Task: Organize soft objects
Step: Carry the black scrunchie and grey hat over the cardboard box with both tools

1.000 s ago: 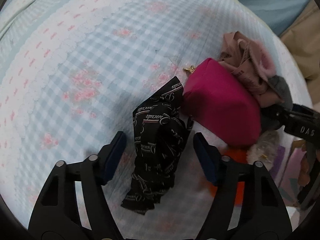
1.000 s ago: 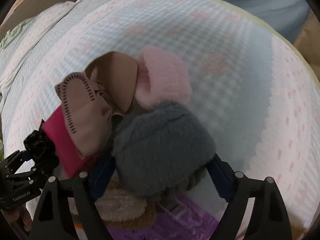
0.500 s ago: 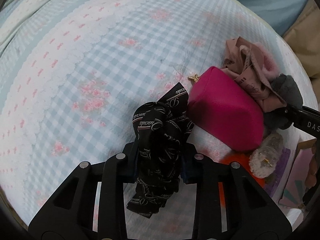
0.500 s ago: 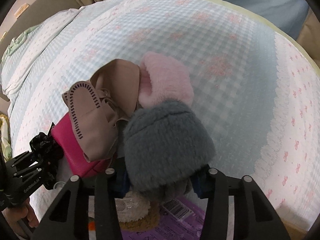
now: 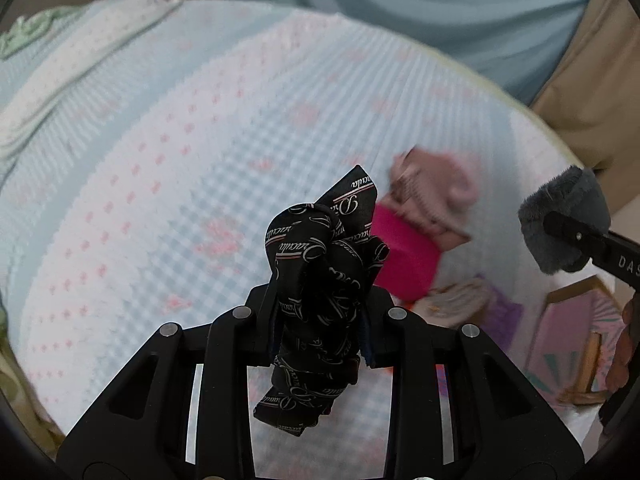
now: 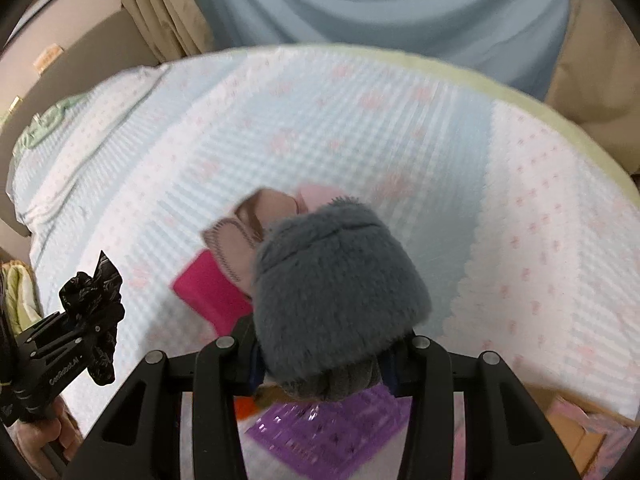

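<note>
My left gripper (image 5: 320, 332) is shut on a black scarf with white script (image 5: 320, 280) and holds it up above the bed; the scarf also shows in the right wrist view (image 6: 94, 304). My right gripper (image 6: 324, 364) is shut on a grey furry item (image 6: 340, 284), lifted off the bed; the item also shows in the left wrist view (image 5: 564, 224). On the bed lie a magenta pouch (image 6: 208, 296), a tan fabric piece (image 6: 240, 236) and a pink furry item (image 5: 448, 184).
The bed has a blue-and-pink checked cover (image 5: 180, 168). A purple packet (image 6: 332, 436) and an orange item (image 6: 244, 406) lie near the front edge. A pink box (image 5: 568, 340) stands at the right. Blue and beige curtains (image 6: 360, 4) hang behind.
Both grippers have lifted their loads well off the bed: the left raised the black scarf, the right raised the grey furry item away from the pile. The right closed on it during this time.
</note>
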{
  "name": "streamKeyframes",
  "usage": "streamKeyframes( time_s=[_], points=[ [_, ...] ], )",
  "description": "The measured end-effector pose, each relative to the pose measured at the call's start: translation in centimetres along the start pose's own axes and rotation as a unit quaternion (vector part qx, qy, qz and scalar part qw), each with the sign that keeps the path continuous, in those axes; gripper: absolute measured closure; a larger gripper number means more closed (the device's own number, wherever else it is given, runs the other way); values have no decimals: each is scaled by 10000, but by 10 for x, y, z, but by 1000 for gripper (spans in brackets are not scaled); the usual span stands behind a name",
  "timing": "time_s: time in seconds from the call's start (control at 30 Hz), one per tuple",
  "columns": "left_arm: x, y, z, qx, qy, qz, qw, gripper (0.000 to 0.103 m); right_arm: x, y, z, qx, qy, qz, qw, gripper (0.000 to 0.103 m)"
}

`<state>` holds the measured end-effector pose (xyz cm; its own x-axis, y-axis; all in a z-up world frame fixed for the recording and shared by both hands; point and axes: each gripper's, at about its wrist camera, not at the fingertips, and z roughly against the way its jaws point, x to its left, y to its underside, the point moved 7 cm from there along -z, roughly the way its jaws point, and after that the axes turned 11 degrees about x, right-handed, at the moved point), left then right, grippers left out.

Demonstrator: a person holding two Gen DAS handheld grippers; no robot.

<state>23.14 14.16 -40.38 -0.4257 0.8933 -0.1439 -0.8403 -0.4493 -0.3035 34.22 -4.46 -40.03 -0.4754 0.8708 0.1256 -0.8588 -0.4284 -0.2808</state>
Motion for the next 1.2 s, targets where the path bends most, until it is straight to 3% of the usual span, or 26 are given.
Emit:
streamKeyframes(
  time_s=[0.33,0.5,0.6,0.87,1.03,1.2],
  points=[
    [-57,1,153,-795,199,-470,9955,77,6,41,137,-765,-45,-314,9966,62],
    [-114,12,196,-870,565,-1015,9894,77,-7,75,209,-1054,163,-621,9924,62],
    [-162,20,210,-832,936,-1506,9806,77,-26,99,238,-1139,351,-957,9883,62],
    [-276,46,196,-444,1540,-2734,9485,77,-96,160,283,-1061,1034,-2117,9660,62],
    [-331,72,158,22,1623,-3145,9353,77,-142,187,277,-821,1220,-2636,9534,62],
    [-390,101,104,531,1427,-3534,9230,77,-195,210,251,-459,1153,-3070,9436,62]
  ],
)
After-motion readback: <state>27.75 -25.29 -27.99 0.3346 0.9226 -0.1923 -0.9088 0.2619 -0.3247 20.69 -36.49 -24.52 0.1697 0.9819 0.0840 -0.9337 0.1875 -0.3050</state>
